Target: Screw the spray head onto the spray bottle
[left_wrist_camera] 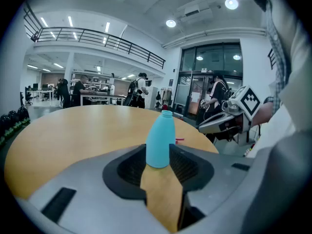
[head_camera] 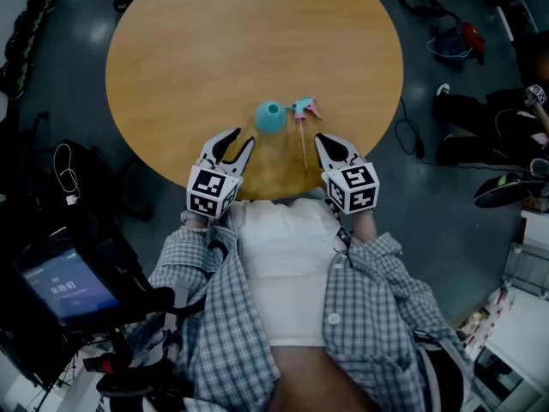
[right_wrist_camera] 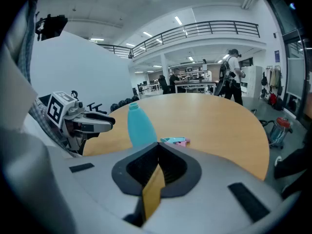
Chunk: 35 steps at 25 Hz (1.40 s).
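Head view: upright teal spray bottle (head_camera: 270, 117)

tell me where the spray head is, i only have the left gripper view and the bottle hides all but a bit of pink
Observer: In the head view, the spray head lies on the table, just right of the bottle.
Operator: which way does its tube point
Observer: The tube runs back toward the person and ends beside the right gripper.
Operator: is that gripper open
Observer: No. The right gripper view shows its jaws shut with nothing between them.
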{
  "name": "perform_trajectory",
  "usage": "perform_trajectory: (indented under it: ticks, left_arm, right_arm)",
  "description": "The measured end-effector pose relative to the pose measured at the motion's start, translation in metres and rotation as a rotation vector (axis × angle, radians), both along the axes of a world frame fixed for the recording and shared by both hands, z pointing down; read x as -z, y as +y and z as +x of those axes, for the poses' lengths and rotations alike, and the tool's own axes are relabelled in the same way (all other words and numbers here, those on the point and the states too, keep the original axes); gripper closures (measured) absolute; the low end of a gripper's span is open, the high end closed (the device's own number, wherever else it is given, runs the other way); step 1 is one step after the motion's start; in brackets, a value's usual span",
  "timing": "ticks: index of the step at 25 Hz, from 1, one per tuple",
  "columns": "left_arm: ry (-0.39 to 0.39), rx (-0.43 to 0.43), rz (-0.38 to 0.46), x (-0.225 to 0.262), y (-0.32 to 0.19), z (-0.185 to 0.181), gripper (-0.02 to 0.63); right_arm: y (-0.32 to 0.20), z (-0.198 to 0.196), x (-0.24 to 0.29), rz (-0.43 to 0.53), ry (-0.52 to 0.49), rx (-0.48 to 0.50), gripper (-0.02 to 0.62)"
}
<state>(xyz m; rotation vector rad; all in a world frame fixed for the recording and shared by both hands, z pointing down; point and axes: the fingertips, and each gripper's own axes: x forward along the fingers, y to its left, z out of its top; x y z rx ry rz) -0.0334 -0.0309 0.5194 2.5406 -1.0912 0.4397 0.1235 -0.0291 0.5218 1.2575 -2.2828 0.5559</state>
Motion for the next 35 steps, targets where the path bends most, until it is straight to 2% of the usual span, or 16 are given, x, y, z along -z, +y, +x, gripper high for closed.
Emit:
perform_trajectory:
  ticks: [2,6,11,18,25,31,35]
  left_arm:
    - [-0.005,-0.019,0.01,0.0,0.001,0.006,0.445]
    - [-0.02,-0.094,0.026,-0.002,-0.002,0.022,0.313]
    - [-0.047,-0.193,0.019,-0.025,-0.026,0.031,0.22]
    - [-0.056,-0.272,-0.003,-0.044,-0.047,0.055,0.199]
    - [-0.072,-0.316,0.017,-0.045,-0.052,0.072,0.199]
    - [-0.072,-0.324,0.043,-0.046,-0.051,0.076,0.201]
    - [-0.07,-0.316,0.046,-0.046,-0.052,0.076,0.202]
  right_arm:
    - [0.004,0.002,0.002,-0.002,-0.001,-0.008,0.601]
    - [0.008,0.009,0.006,-0.008,0.003,-0.038,0.6]
    - [0.001,0.005,-0.009,-0.044,0.018,-0.083,0.6]
    - [0.005,0.012,-0.017,-0.077,0.05,-0.125,0.6]
    - [0.005,0.017,-0.014,-0.088,0.066,-0.136,0.601]
    - [0.003,0.016,-0.011,-0.088,0.091,-0.11,0.601]
    - [-0.009,0.023,-0.011,-0.065,0.171,-0.042,0.601]
